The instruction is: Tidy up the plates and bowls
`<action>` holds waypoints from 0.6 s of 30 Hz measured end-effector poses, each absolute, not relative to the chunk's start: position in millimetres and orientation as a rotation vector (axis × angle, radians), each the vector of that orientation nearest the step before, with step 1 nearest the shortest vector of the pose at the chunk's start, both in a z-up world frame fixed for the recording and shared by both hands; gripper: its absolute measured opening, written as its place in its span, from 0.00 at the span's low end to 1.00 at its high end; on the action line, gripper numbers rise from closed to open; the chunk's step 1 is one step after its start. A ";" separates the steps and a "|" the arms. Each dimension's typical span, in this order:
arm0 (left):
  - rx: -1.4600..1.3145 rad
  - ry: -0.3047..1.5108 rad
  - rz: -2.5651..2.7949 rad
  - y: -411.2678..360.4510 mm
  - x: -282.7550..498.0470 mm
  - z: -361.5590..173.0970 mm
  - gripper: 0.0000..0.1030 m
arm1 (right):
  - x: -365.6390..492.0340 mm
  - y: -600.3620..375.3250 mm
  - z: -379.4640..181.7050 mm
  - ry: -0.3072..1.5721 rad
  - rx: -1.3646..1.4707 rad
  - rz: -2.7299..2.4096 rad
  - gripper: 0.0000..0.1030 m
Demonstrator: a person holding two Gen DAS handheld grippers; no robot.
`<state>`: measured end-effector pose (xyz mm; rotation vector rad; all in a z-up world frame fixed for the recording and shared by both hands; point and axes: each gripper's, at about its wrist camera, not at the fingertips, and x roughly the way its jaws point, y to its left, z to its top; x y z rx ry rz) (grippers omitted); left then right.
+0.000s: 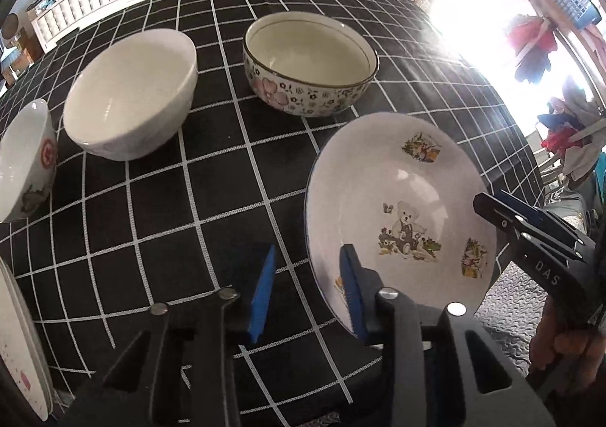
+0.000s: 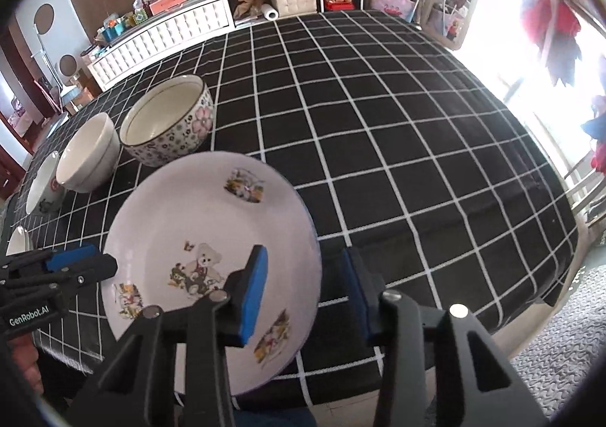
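Observation:
A white plate with a teddy-bear print is tilted above the front of the black checked table. My left gripper is open around its left rim: one blue pad over the plate, the other outside. It also shows in the right wrist view. My right gripper is open around the plate's right rim, and shows in the left wrist view. I cannot tell whether any pad touches the plate.
A floral bowl, a plain white bowl and a small bowl with a red mark stand in a row. Another plate's rim is at the left. The table edge drops off at the right.

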<state>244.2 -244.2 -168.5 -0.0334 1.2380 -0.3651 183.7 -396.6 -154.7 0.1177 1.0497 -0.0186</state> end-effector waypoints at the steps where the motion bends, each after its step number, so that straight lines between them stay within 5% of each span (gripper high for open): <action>1: -0.033 1.241 -0.365 -244.2 244.2 -170.0 0.26 | 183.1 -397.4 -156.1 1.048 0.118 -0.015 0.34; 10: -0.010 1.243 -0.388 -253.2 244.7 -176.8 0.14 | 181.3 -400.5 -163.3 1.062 0.130 -0.001 0.19; 18: 0.007 1.243 -0.394 -260.5 246.5 -180.2 0.12 | 183.6 -398.9 -162.1 1.066 0.118 0.002 0.17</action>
